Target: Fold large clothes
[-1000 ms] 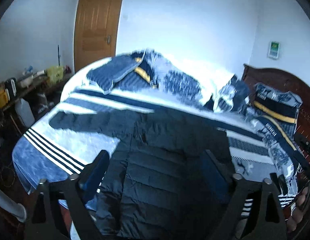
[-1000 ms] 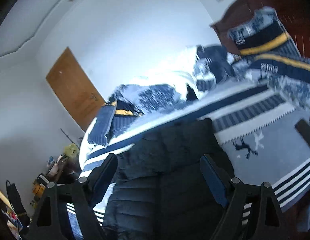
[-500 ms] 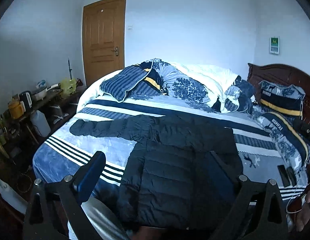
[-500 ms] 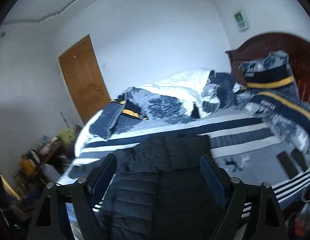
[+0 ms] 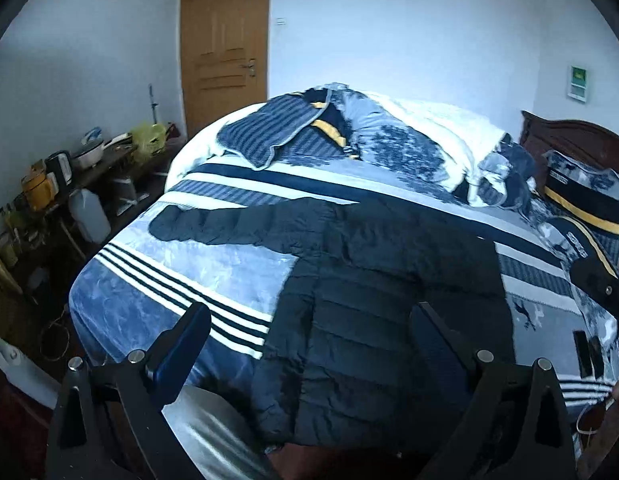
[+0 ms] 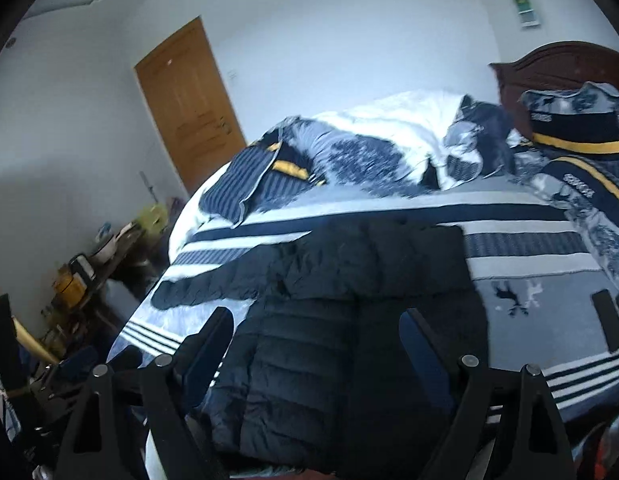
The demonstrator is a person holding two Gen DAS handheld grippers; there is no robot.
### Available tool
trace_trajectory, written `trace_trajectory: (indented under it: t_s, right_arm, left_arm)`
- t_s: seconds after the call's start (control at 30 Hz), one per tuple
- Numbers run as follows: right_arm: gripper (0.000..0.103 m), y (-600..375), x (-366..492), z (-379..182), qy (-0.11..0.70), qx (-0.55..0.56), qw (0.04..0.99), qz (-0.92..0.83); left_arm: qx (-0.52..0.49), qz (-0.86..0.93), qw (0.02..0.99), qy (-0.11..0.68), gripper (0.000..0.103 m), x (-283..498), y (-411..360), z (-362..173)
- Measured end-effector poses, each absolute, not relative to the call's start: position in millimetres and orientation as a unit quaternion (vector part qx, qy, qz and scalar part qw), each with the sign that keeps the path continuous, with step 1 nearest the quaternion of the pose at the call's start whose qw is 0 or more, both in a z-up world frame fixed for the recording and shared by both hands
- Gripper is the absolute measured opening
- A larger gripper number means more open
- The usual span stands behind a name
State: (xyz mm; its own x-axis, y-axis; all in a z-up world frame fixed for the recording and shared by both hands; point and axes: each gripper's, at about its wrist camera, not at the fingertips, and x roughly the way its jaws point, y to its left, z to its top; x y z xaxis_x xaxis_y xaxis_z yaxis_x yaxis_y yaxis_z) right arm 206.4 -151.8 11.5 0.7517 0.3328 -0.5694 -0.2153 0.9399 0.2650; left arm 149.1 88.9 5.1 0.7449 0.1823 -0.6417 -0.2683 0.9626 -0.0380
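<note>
A dark quilted puffer jacket [image 5: 373, 300] lies flat on the striped blue and white bed cover [image 5: 189, 276]. Its left sleeve [image 5: 225, 226] stretches out to the left; the right side looks folded over the body. The hem hangs at the near bed edge. My left gripper [image 5: 309, 340] is open and empty, held above the hem. In the right wrist view the jacket [image 6: 349, 320] fills the near centre. My right gripper [image 6: 315, 344] is open and empty above it.
A heap of quilts and pillows [image 5: 369, 148] lies at the far side of the bed. A wooden headboard [image 5: 577, 140] stands right. Dark flat objects [image 6: 609, 320] lie on the cover at right. A cluttered side table [image 5: 69, 172] and a door [image 5: 225, 48] are left.
Both grippers pulled back and up from the jacket, so more of the bed shows. The right wrist view levelled out. The jacket has not moved.
</note>
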Motion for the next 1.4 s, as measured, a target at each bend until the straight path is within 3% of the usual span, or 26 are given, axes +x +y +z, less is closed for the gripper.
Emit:
trace_trajectory:
  t_s: [0.77,0.93,1.4]
  right_arm:
    - [0.087,-57,289,-21,0.355,0.047,0.909,0.213]
    - [0.087,-41,318,-36,0.370,0.041,0.901,0.223]
    - [0.087,48,447,-118,0.460,0.043,0.841,0.281]
  left_arm:
    - [-0.093,0.187,0.905,0.371,0.099,202,169,-36]
    - [-0.138,0.173,0.893,0.392,0.099,230,200,-56]
    - [-0.386,0.258,0.786,0.408,0.099,378,432,-198]
